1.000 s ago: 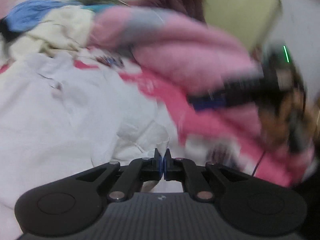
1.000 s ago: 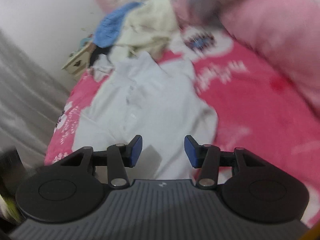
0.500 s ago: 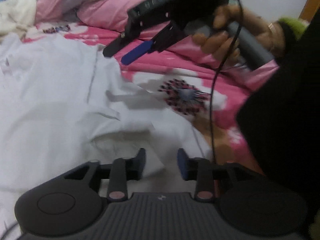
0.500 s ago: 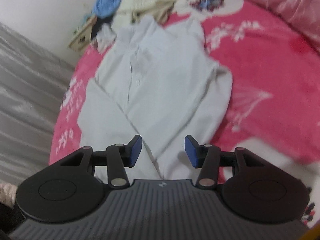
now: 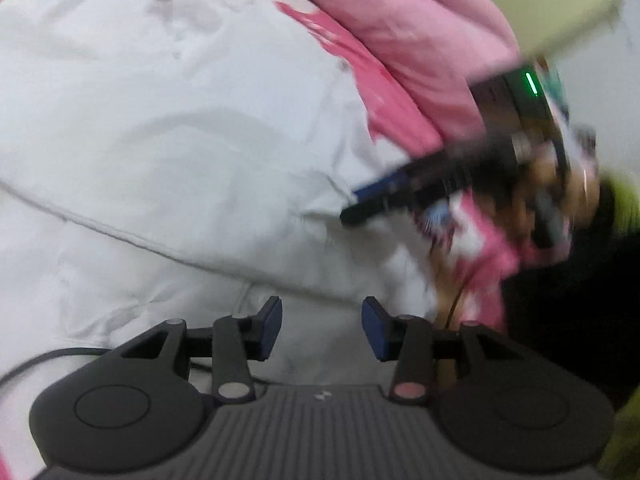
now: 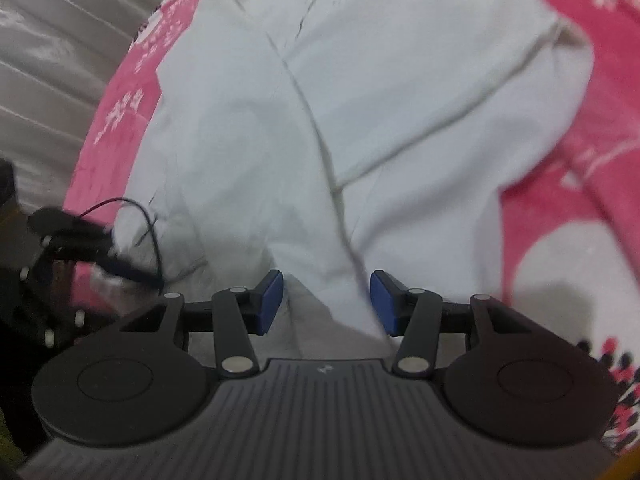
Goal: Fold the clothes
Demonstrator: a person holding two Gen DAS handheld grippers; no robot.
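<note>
A white shirt (image 5: 180, 140) lies spread on a pink bedsheet (image 6: 580, 160), with its sleeves folded across its body (image 6: 380, 80). My left gripper (image 5: 322, 320) hangs open just above the shirt's near edge, with nothing pressed between its blue pads. My right gripper (image 6: 326, 300) is open too, low over the shirt's bottom edge. A ridge of white cloth runs up between its fingers, untouched by the pads. In the left wrist view the right gripper (image 5: 368, 200) shows blurred at the shirt's right edge, held by a hand (image 5: 560, 184).
A pale pink quilt (image 5: 420, 52) is heaped beyond the shirt, with a yellowish board (image 5: 540, 0) behind it. Grey pleated fabric (image 6: 52, 60) borders the bed on the left. A thin black cable (image 6: 148, 220) trails over the shirt's left corner.
My left gripper went from shut to open. Both grippers dropped closer to the shirt and tilted further downward. The right one now sits at the shirt's bottom edge.
</note>
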